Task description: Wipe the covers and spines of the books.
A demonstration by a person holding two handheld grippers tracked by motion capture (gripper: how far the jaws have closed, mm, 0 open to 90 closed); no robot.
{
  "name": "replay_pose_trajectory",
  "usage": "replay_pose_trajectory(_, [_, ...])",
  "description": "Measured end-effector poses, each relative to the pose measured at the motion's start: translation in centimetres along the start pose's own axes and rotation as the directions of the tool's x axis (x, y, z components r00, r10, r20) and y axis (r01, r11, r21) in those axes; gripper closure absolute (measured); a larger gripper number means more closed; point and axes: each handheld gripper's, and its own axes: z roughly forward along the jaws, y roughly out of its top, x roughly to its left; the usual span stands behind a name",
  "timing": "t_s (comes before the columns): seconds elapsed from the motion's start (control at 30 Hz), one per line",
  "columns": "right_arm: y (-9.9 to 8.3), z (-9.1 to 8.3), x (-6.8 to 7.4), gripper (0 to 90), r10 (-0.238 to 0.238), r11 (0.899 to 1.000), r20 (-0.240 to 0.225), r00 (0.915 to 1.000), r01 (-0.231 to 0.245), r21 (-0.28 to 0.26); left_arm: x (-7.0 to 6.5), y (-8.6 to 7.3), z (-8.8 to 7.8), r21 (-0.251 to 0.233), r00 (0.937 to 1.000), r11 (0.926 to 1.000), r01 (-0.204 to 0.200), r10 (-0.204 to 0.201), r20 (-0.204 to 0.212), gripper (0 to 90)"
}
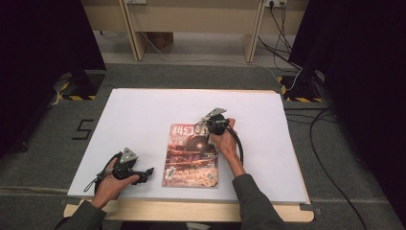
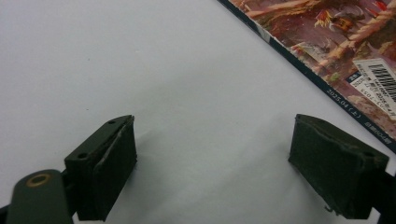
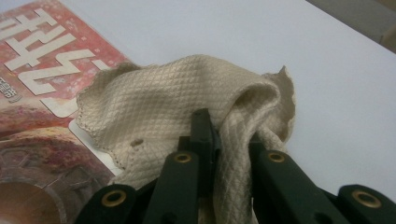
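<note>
Right gripper [image 3: 219, 140], fingers clamped on a beige cloth [image 3: 187, 98], rests it on the magazine [image 1: 191, 155] cover's upper right corner (wiping looks barely started; most of the cover remains); left gripper [image 2: 212, 168], fingers apart, idles on the white tabletop [image 1: 143, 115].

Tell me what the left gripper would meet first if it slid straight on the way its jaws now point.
Probably the magazine: the open left gripper faces bare white table, and the magazine's edge crosses ahead, toward the right. Depth is unclear, so it might clip only the near corner.
</note>
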Motion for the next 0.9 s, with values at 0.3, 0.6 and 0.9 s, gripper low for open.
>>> replay_pose_trajectory(0.3, [1.0, 0.3, 3.1, 82.6, -0.052, 0.999, -0.056, 0.9971, 0.051, -0.017, 0.0, 0.0, 0.0, -0.001, 1.0000, 1.0000, 0.002, -0.002, 0.001, 13.6])
replay_pose_trajectory(0.6, [2.7, 1.1, 7.7, 82.6, -0.105, 0.993, -0.172, 0.9795, 0.096, -0.062, 0.0, 0.0, 0.0, 0.001, 1.0000, 1.0000, 0.001, -0.001, 0.001, 13.6])
replay_pose_trajectory(0.9, [3.4, 1.2, 10.2, 82.5, -0.155, 0.987, -0.207, 0.9661, 0.141, -0.079, 0.0, 0.0, 0.0, 0.000, 1.0000, 1.0000, 0.001, -0.001, 0.002, 13.7])
